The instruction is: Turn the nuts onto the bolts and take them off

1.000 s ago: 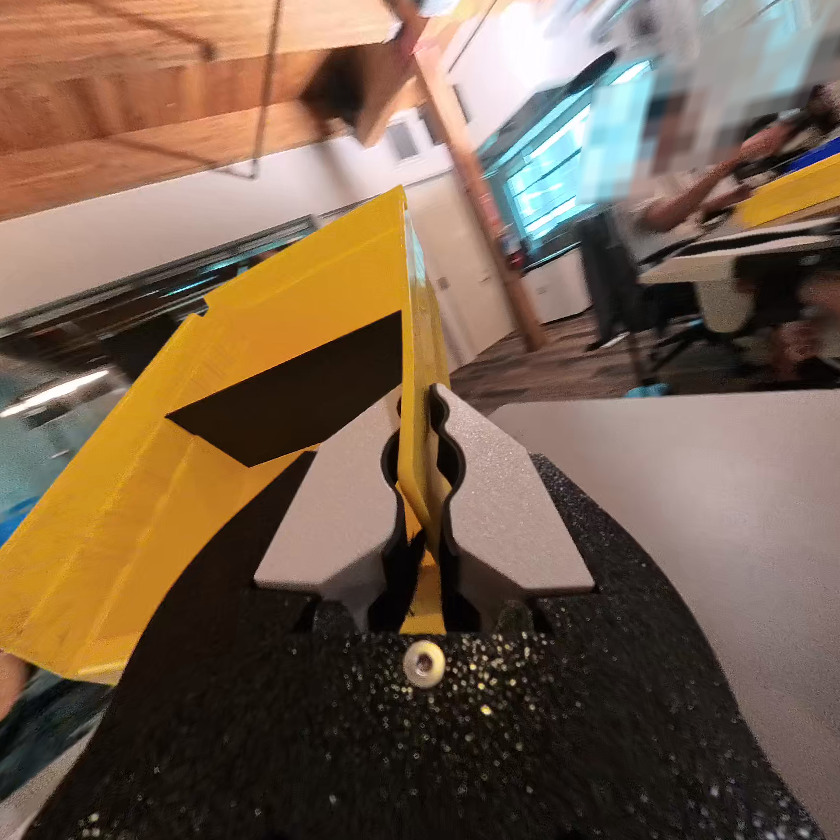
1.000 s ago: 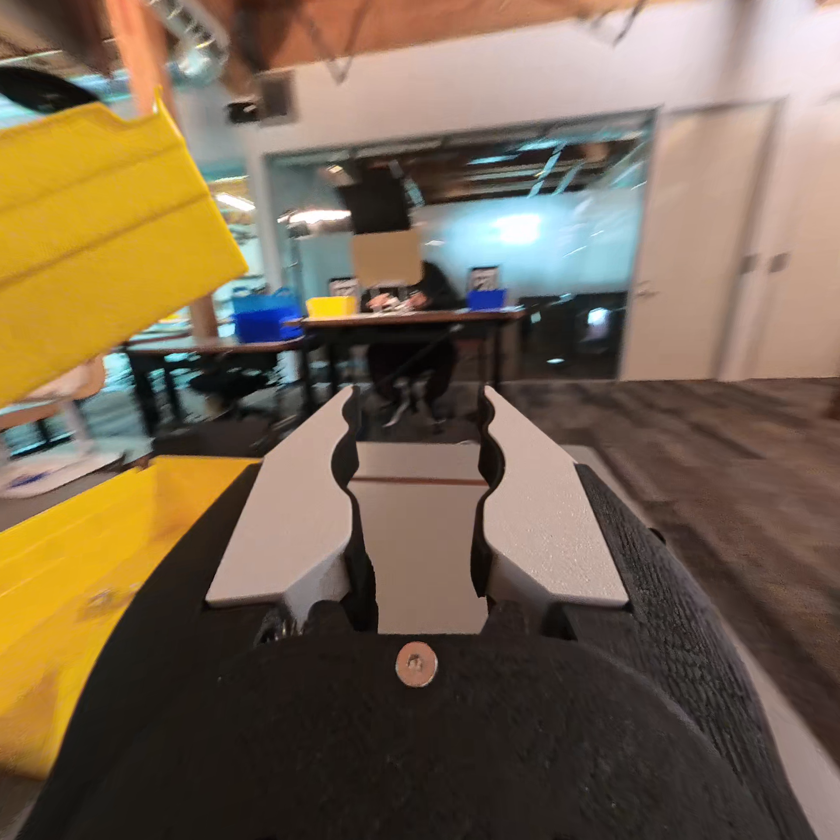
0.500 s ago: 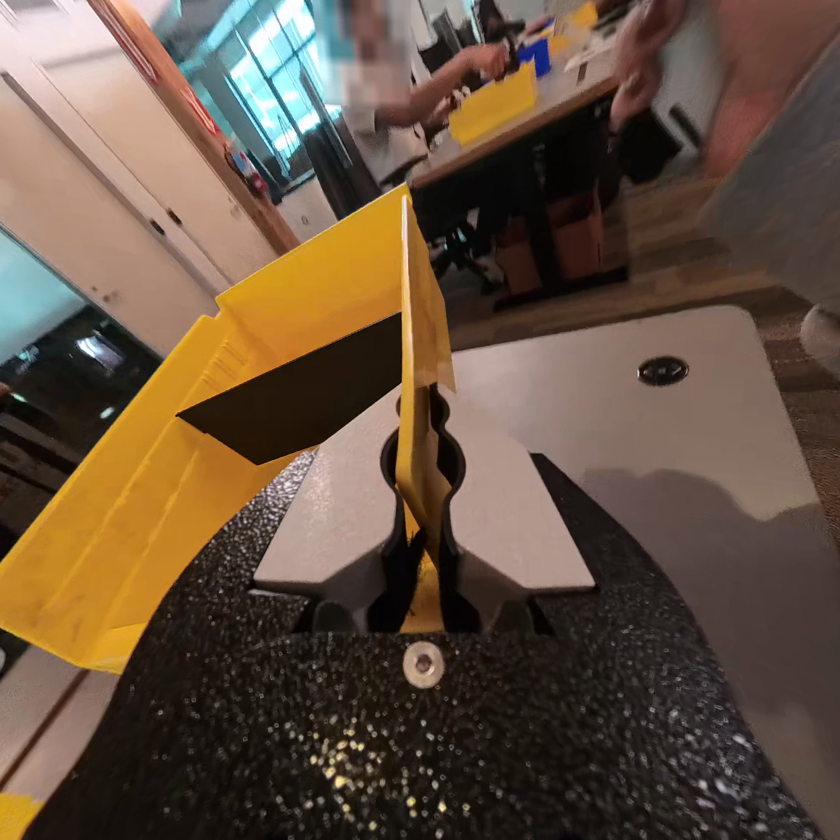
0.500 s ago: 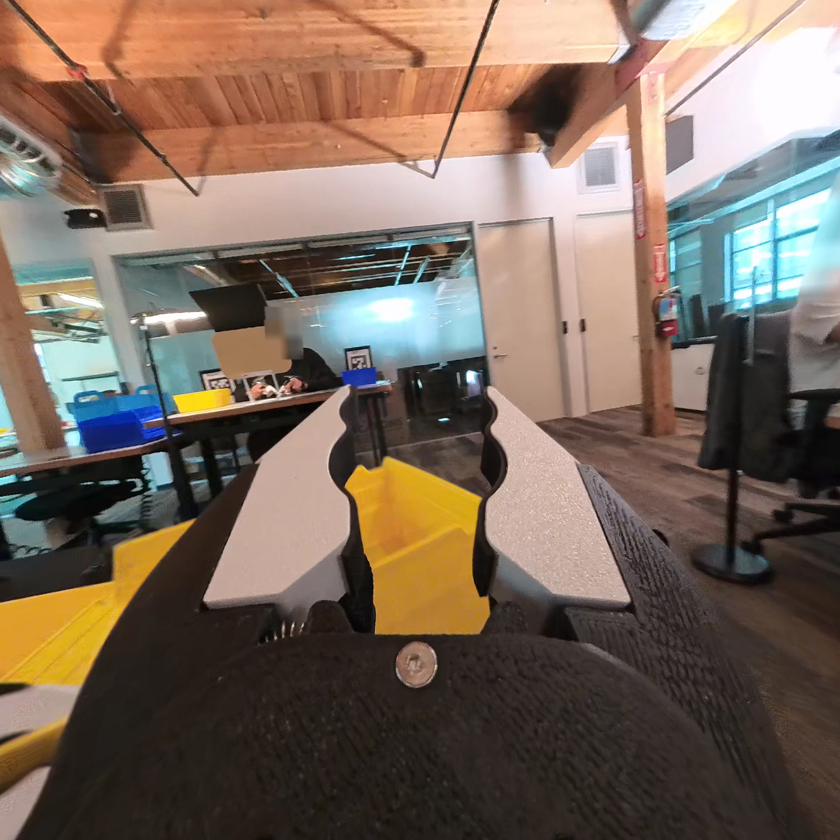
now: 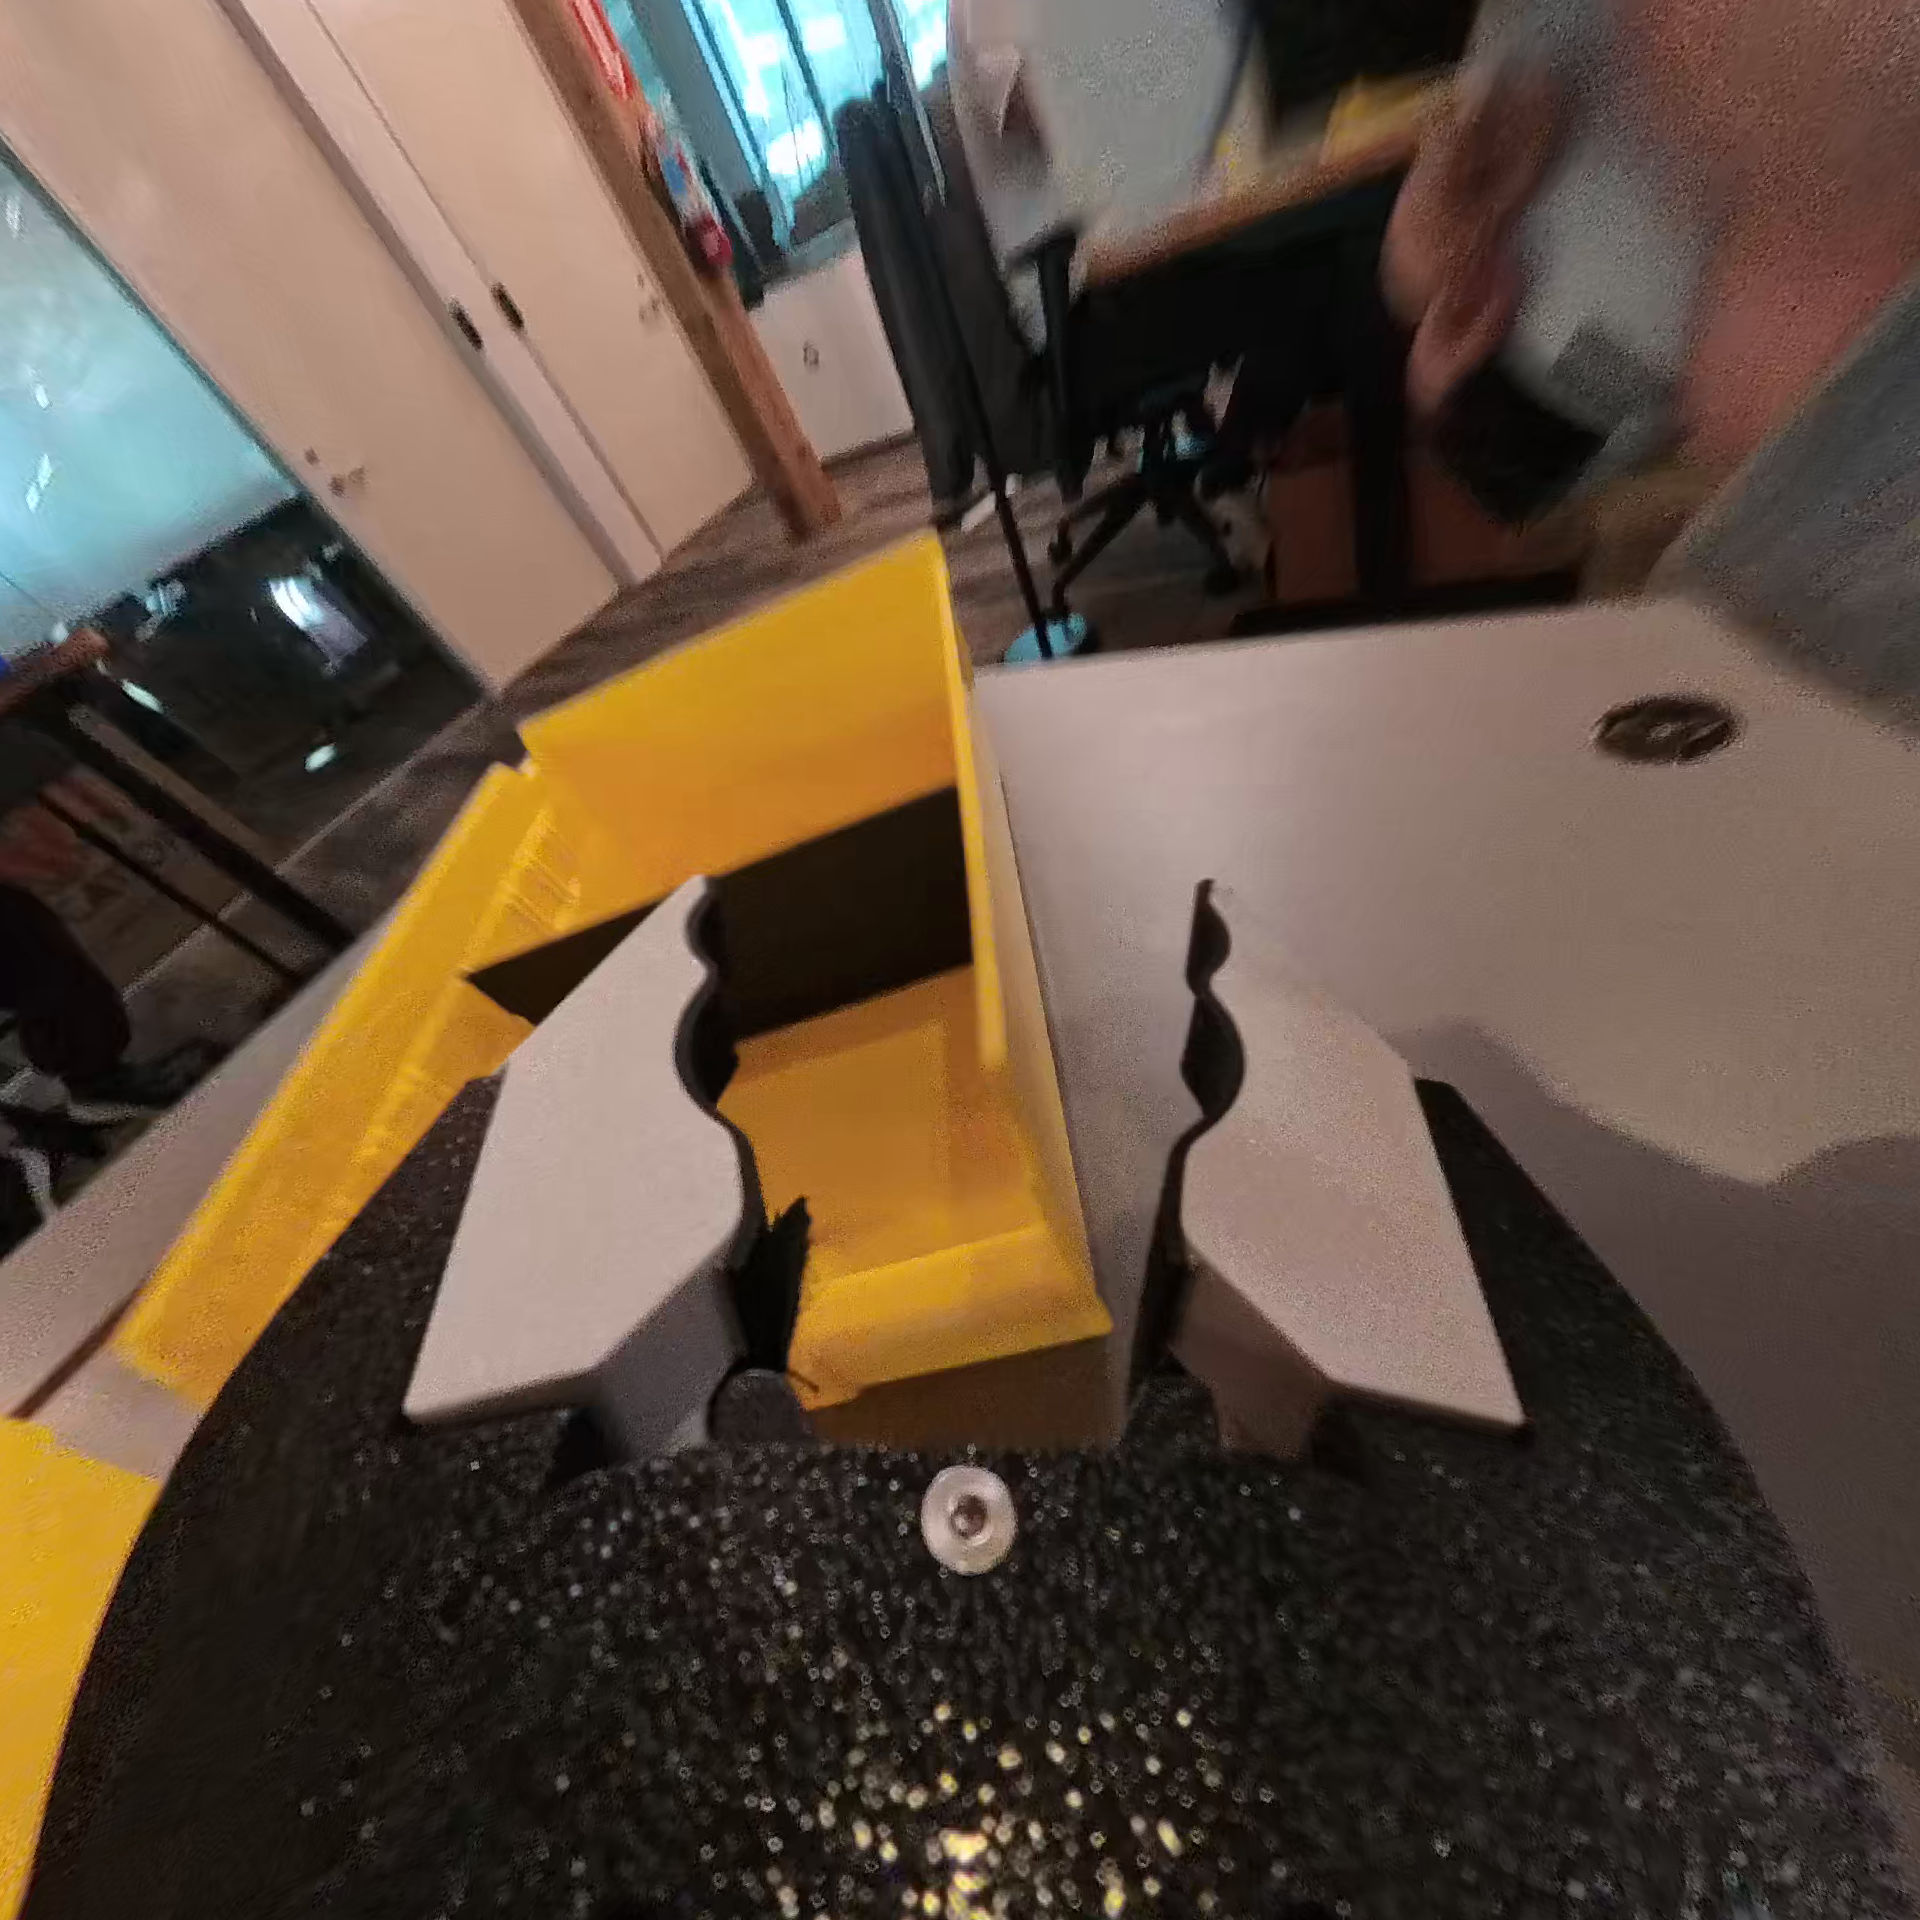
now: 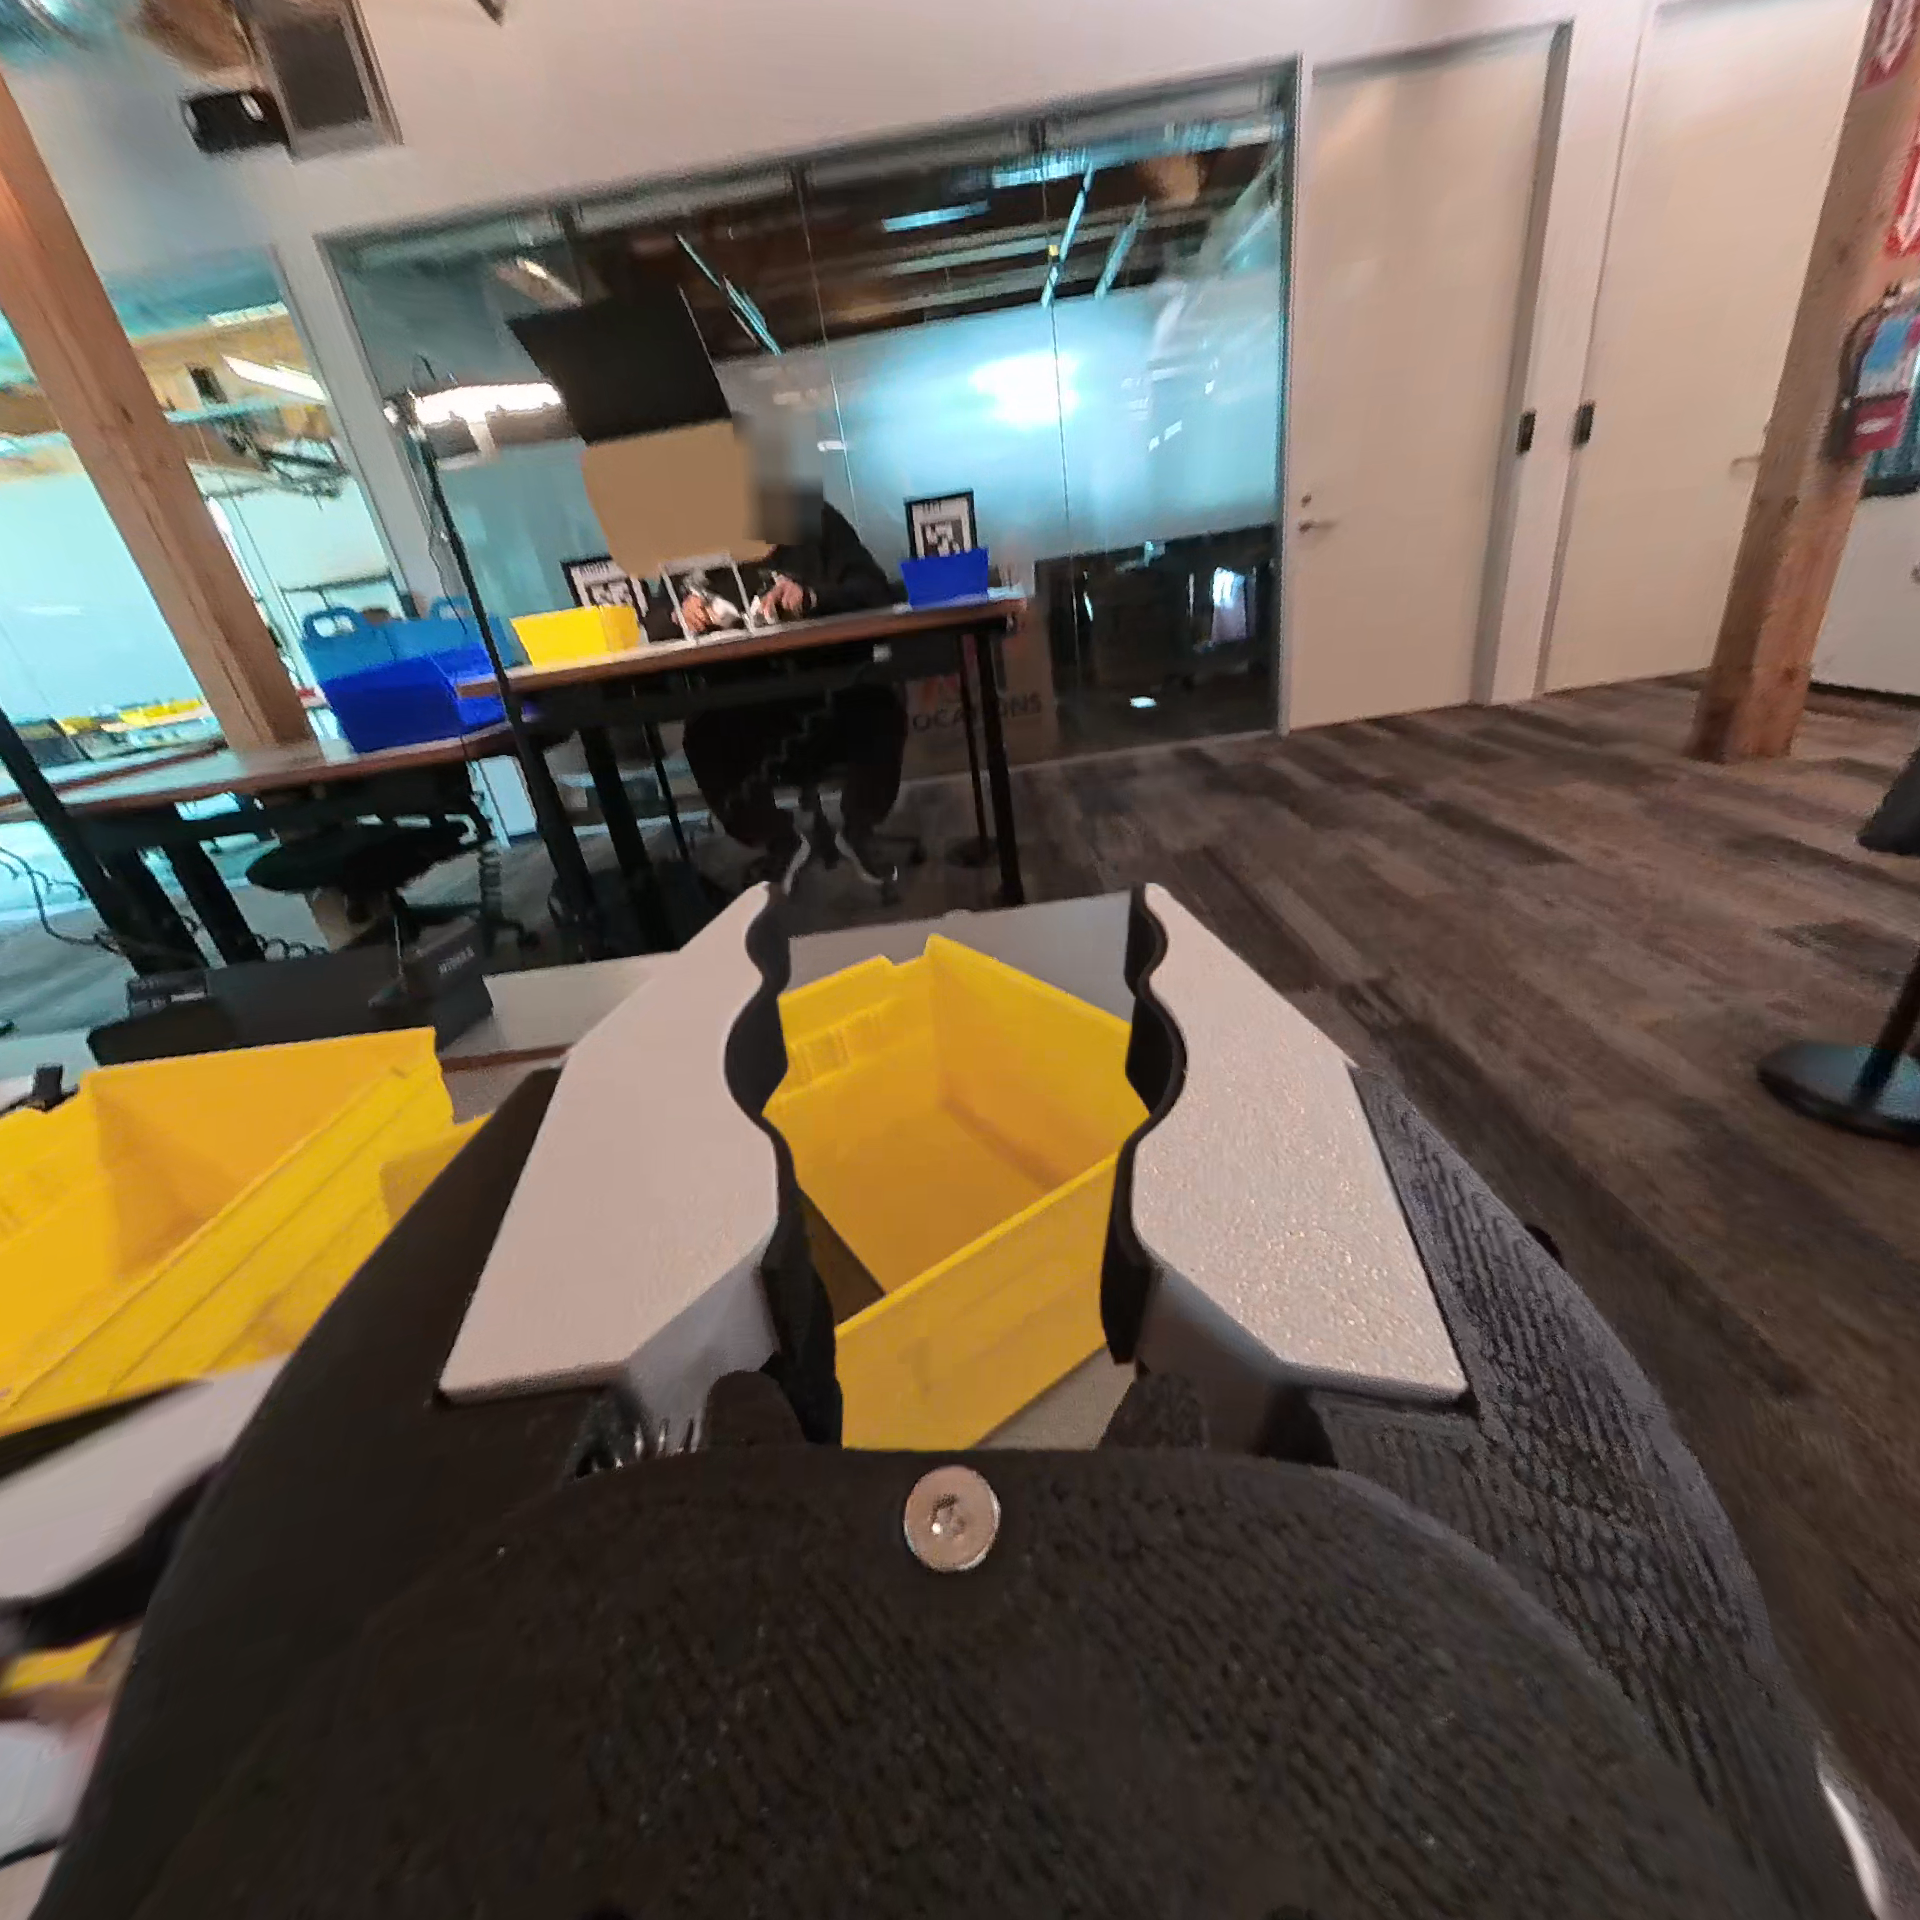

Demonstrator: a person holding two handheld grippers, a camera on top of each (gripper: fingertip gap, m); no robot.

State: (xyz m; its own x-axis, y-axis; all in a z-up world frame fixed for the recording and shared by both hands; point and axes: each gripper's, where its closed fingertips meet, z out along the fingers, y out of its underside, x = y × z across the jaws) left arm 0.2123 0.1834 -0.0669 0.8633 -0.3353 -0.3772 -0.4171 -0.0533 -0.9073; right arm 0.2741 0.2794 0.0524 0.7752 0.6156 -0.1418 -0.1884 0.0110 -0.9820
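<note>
No nuts or bolts show in either view. A yellow plastic bin [image 5: 894,1122] stands on the grey table [image 5: 1403,831]. My left gripper [image 5: 956,894] is open, one finger on each side of the bin's right wall without gripping it. A black panel [image 5: 831,914] lies across the bin's far end. In the right wrist view the same kind of yellow bin [image 6: 935,1132] stands empty beyond my right gripper [image 6: 954,904], which is open and empty above it. A grey finger, likely of the other gripper [image 6: 94,1455], shows at the lower left.
A second yellow bin [image 6: 208,1153] stands to the left. The table has a round cable hole [image 5: 1662,727] at the far right. A person's hand [image 5: 1455,260] is blurred beyond the table. A seated person at another table [image 6: 727,665] and a stand base [image 6: 1849,1081] are farther off. Spacing between my two grippers at the tips: around 15 cm.
My left gripper was shut on the yellow bin's wall and held it tilted in the air. The bin now rests on the table and the left gripper has opened. The right gripper stayed open.
</note>
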